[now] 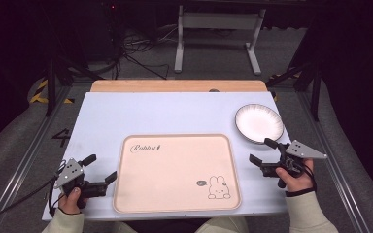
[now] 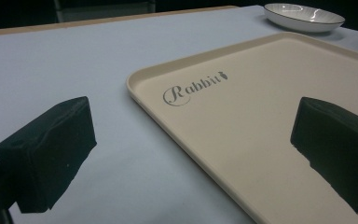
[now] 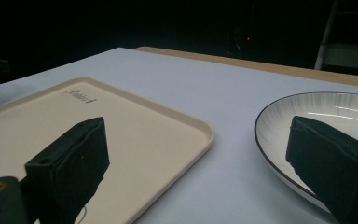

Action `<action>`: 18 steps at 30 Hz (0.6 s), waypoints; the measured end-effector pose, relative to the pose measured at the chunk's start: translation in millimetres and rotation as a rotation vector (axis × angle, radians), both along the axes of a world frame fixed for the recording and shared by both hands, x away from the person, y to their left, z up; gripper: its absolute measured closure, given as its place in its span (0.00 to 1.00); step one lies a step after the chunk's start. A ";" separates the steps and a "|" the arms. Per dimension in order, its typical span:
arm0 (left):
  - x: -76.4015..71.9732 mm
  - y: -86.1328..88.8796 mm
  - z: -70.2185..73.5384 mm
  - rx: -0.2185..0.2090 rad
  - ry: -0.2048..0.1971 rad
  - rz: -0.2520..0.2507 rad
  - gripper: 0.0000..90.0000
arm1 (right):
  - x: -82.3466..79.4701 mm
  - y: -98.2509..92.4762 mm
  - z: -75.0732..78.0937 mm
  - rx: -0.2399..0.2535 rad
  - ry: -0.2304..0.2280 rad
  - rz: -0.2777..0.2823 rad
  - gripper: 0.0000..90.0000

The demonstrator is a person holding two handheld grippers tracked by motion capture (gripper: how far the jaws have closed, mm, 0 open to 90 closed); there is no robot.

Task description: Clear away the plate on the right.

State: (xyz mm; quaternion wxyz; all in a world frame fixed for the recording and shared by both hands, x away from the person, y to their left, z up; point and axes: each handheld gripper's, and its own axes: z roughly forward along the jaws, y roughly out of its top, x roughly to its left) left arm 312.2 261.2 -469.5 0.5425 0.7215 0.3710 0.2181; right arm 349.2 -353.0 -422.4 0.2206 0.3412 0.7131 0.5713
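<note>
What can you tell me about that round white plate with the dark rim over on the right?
The round white plate with a thin dark rim looks like glazed ceramic, shallow, with fine grey lines running in from its edge. It is empty and lies flat on the pale blue table top, at the far right, apart from the beige tray. The right gripper hovers just before its near edge, jaws open; whether they touch it cannot be told.
</note>
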 end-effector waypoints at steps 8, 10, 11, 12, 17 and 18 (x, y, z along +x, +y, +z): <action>0.0 -0.2 0.0 0.001 0.001 0.000 0.00 | 0.5 -1.7 0.9 0.001 0.000 0.005 0.05; 0.1 -0.1 0.0 0.002 0.001 0.000 0.00 | 1.1 -3.2 1.5 0.001 0.001 -0.004 0.05; 0.0 -0.1 0.0 0.002 0.000 0.000 0.00 | 1.3 -3.7 1.8 0.003 0.003 -0.005 0.05; 0.0 -0.2 0.0 0.001 0.000 -0.001 0.00 | 1.9 -4.2 2.1 0.000 0.000 -0.007 0.05; 0.0 -0.2 0.0 0.002 -0.001 -0.001 0.00 | 4.0 -6.7 5.9 -0.045 -0.017 -0.028 0.07; 0.0 -0.4 -0.1 0.000 -0.002 0.002 0.00 | 5.6 -7.4 8.7 -0.048 -0.024 -0.034 0.07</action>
